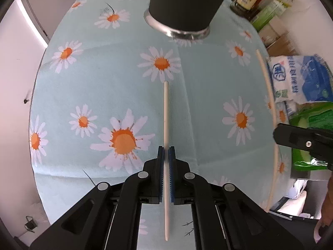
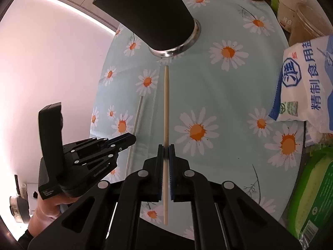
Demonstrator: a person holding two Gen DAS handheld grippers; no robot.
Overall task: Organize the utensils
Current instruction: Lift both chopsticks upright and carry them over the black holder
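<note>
Your left gripper (image 1: 166, 152) is clamped on a pale chopstick (image 1: 166, 125), its blue pads (image 1: 159, 156) pressing the stick partway along its length. Your right gripper (image 2: 166, 152) is likewise closed tight on a second chopstick (image 2: 166, 104), whose far tip lies close to the base of a black cup (image 2: 158, 20) with a shiny metal rim at its foot. Both sticks point away from you over a light blue tablecloth (image 1: 208, 87) printed with white and orange daisies. Along the table's right edge sits a white and blue bag (image 2: 308, 83) printed with large Chinese characters, a green packet (image 2: 314, 193) beside it, and bottles with unreadable labels further back.
</note>
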